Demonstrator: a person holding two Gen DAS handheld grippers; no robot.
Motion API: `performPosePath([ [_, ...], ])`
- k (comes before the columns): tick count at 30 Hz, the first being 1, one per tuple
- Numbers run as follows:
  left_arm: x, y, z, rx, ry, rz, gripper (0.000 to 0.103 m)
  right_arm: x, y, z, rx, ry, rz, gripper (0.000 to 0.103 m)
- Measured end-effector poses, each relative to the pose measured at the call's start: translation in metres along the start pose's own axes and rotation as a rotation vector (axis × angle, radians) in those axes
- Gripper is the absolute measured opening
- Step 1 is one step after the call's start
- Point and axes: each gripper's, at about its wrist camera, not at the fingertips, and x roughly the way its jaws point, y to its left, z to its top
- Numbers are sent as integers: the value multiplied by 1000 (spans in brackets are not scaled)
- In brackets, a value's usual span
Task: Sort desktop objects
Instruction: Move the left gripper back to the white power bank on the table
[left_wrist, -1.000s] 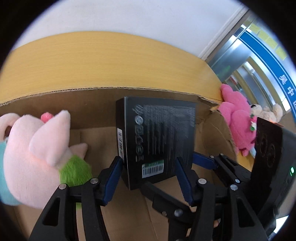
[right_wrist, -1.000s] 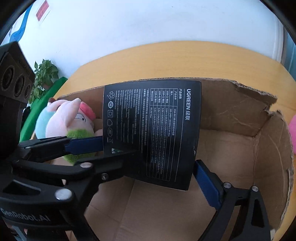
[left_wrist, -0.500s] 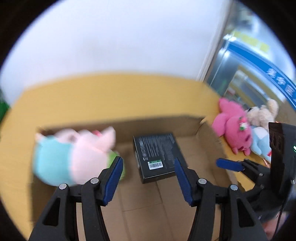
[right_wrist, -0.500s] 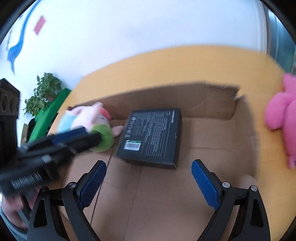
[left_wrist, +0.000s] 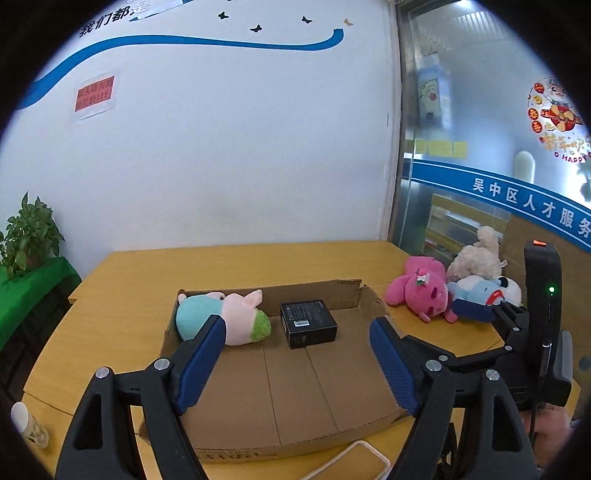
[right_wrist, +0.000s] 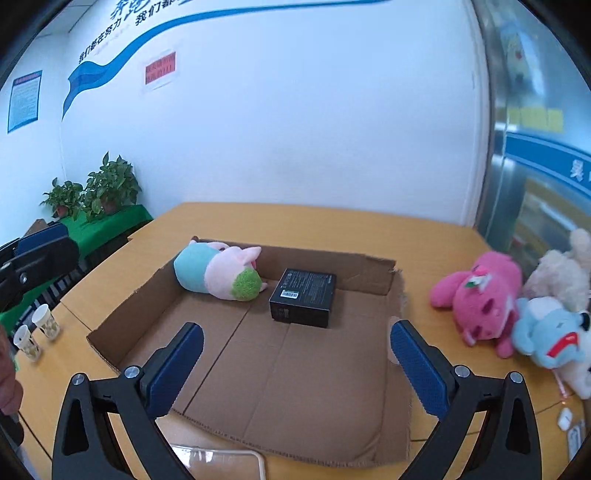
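A flat black printed carton (right_wrist: 303, 297) is seen lying in the shallow brown cardboard tray (right_wrist: 303, 376), just beside a pink-and-teal plush pig (right_wrist: 218, 271). Nothing is held by the left gripper (left_wrist: 295, 365) or right gripper (right_wrist: 295, 363); both jaws are opening wide.

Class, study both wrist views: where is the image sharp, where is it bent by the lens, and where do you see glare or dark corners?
Left wrist view: black box and cardboard box sharp; wall stripe and door frame bowed by the fisheye; corners black.
Right wrist view: pink plush in focus; glass partition at the right washed out by bright light, soft; table edge curved; corners black.
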Motion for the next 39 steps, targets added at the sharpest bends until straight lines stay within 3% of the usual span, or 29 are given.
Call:
performPosePath([
  [2, -7, -1, -13, -12, 0, 0, 80, -14, 6, -6, -15, -9, -10, 103],
  [7, -18, -1, -46, -46, -4, 91, 80, -39, 17, -30, -50, -37, -83, 103],
  [10, -22, 3, -68, -75, 52, 19, 80, -51, 15, -52, -50, -42, -94, 103],
  [15, -17, 5, -114, -140, 203, -99, 80, -47, -4, -99, 31, 81, 19, 103],
  [18, -14, 1, -136, -154, 277, -127, 80, -36, -16, -128, 95, 179, 111, 103],
  [22, -13, -3, -163, -186, 343, -143, 80, -26, -15, -155, 81, 276, 174, 103],
  [30, -16, 3, -203, -289, 409, -192, 79, -12, 26, -183, -101, 400, 297, 103],
  [35, -21, 17, -220, -345, 437, -199, 74, 2, 46, -194, -158, 474, 341, 103],
  [37, -22, 23, -226, -356, 450, -187, 74, 0, 52, -197, -179, 465, 337, 103],
  [39, -22, 29, -230, -366, 461, -185, 68, -8, 58, -199, -174, 460, 429, 103],
])
